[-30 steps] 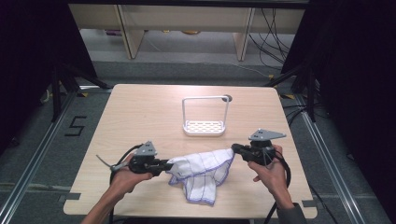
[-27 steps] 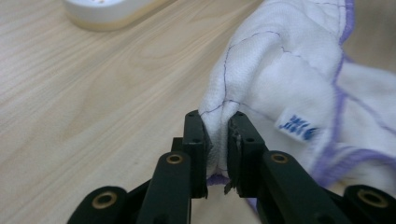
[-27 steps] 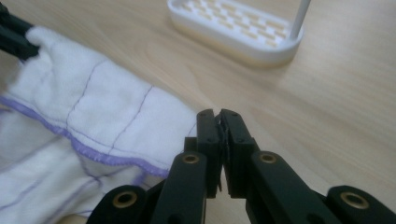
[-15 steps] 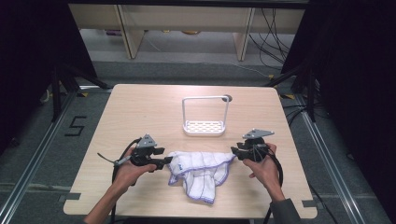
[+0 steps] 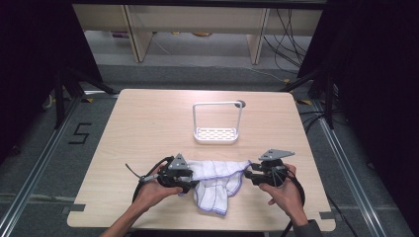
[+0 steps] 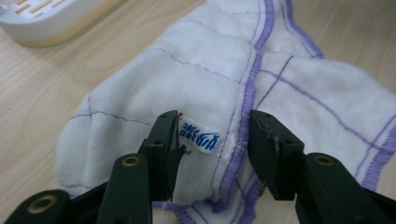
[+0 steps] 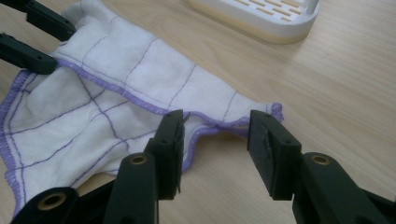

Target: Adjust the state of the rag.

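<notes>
We saw a white cloth (image 5: 217, 182) with purple lines lying crosswise on the table (image 5: 148, 128), its blue-printed tag (image 6: 200, 138) unreadable; the left gripper (image 6: 212, 140) and right gripper (image 7: 215, 140) had just been opening, jaws apart around its edges.

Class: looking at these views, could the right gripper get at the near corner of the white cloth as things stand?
Probably yes. The right gripper stands with open jaws on either side of the cloth's purple-hemmed corner, with nothing between them and it but bare table.

Left hand-held gripper (image 5: 190, 178) low, jaws apart, lately narrowing; right hand-held gripper (image 5: 248, 174) low, jaws apart, lately widening
</notes>
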Motion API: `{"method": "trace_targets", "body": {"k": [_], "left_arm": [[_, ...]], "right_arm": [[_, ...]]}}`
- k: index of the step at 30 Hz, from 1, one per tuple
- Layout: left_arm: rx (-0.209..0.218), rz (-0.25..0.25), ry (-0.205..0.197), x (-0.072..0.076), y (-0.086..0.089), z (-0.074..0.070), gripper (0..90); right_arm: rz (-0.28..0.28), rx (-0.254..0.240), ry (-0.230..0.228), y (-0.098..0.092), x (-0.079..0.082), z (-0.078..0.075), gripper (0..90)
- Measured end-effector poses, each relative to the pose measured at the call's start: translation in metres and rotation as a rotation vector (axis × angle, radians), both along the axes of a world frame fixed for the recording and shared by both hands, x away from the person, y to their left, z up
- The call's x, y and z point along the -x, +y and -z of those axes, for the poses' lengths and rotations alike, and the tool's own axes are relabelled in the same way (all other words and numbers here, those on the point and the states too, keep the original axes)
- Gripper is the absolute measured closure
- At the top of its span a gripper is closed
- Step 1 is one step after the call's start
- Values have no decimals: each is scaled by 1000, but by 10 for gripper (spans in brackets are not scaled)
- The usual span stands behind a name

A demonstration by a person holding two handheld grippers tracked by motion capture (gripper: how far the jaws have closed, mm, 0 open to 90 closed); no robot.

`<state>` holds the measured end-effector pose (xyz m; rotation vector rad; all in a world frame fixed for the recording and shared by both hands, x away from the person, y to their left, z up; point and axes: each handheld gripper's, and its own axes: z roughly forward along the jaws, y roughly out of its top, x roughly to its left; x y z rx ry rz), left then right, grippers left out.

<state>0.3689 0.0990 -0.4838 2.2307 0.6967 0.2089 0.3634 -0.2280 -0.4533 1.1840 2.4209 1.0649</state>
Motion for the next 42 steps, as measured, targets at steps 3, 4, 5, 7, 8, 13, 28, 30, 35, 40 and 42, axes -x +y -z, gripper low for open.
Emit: {"method": "trace_targets", "body": {"k": [3,4,5,7,8,13,28,30,35,40,42], "left_arm": [[-39,3,-52,-2,-2,5,664],[-39,3,-52,-2,-2,5,731],[-26,-9,-60,-4,1,3,781],[-11,-12,-57,-6,3,0,796],[5,-7,-57,-9,7,-3,812],[56,-23,-47,-21,17,-18,830],[-21,-172,64,-105,28,12,736],[-20,-189,66,-103,32,13,676],[21,-235,54,-74,51,-1,354],[64,-217,27,-35,63,-8,355],[106,-134,50,-1,63,-4,371]], "right_arm": [[-5,0,5,-1,1,1,564],[-5,0,5,-1,1,1,564],[-3,-5,5,-1,2,1,565],[-6,-9,7,-1,2,1,565],[-15,-9,-9,-1,2,1,565],[-36,-13,10,4,10,-4,570],[-156,7,44,37,32,7,553],[-161,22,42,37,32,9,553],[-150,25,45,34,30,17,551],[-120,30,91,34,30,20,552],[-138,37,91,34,30,20,550]]}}
